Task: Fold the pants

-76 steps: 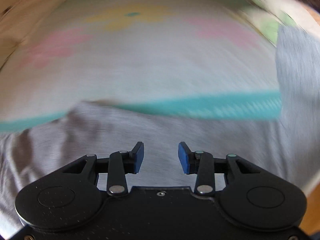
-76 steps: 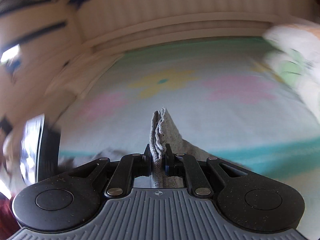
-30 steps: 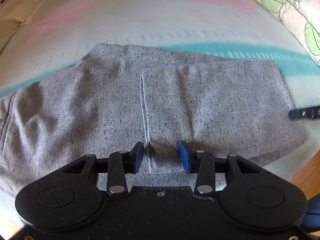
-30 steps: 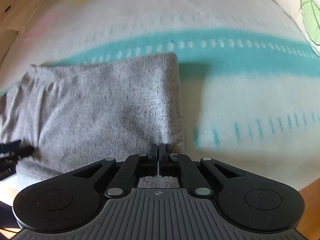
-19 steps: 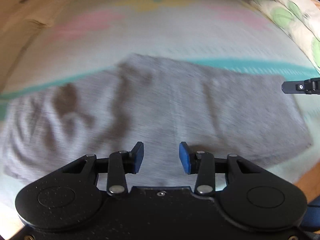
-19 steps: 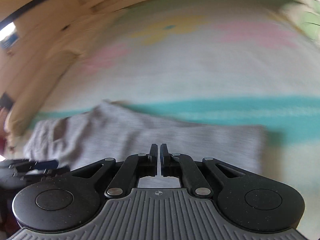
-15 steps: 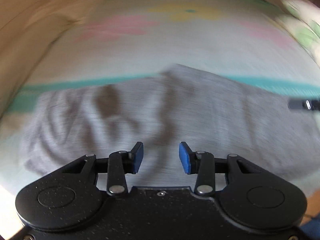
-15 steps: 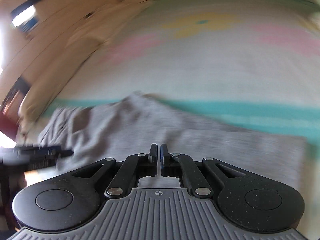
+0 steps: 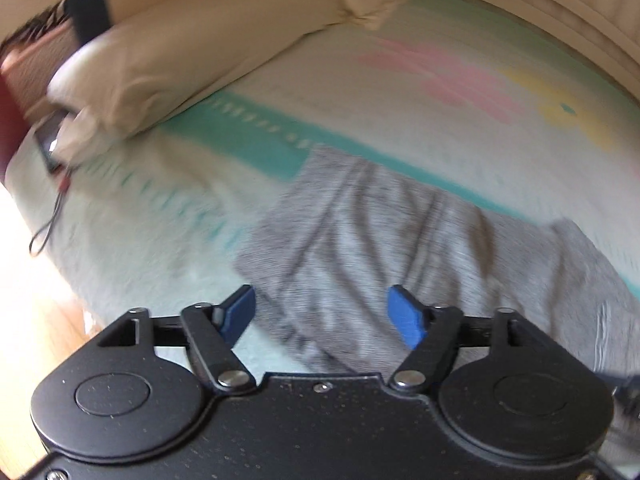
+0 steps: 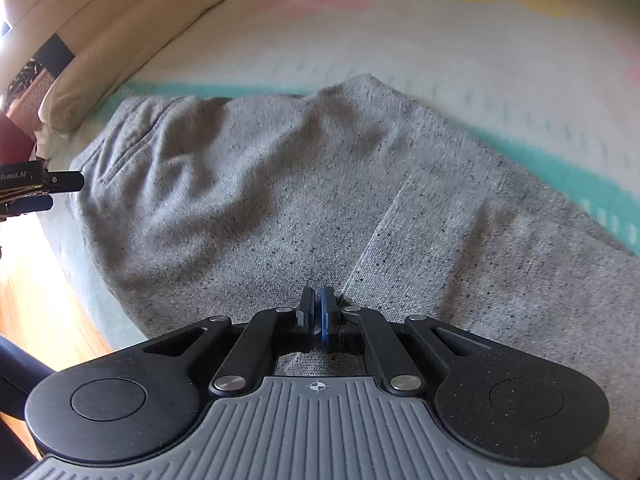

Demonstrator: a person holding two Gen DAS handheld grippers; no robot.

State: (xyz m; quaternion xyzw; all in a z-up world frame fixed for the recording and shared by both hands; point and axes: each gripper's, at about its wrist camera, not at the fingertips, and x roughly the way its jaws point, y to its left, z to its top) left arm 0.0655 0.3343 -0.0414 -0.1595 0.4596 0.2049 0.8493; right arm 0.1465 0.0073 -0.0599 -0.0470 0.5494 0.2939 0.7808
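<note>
The grey speckled pants (image 10: 280, 200) lie folded lengthwise on the bed, with the legs doubled over the upper part. In the left wrist view the pants (image 9: 400, 248) show their wrinkled waistband end. My left gripper (image 9: 322, 314) is open and empty, hovering over the near corner of that end. It also shows at the left edge of the right wrist view (image 10: 48, 190). My right gripper (image 10: 317, 308) is shut with nothing between the pads, just above the middle of the pants beside the folded leg edge.
The bed cover (image 10: 440, 48) is pale with a teal stripe and pink and yellow flowers. A cream pillow (image 9: 192, 52) lies at the far left. A phone with a cable (image 9: 52, 148) lies near the bed's left edge. The wooden floor (image 10: 36, 292) shows at the left.
My right gripper let go of the leg ends it laid down and moved left over the pants' middle. My left gripper swung left to the waistband end and opened wider.
</note>
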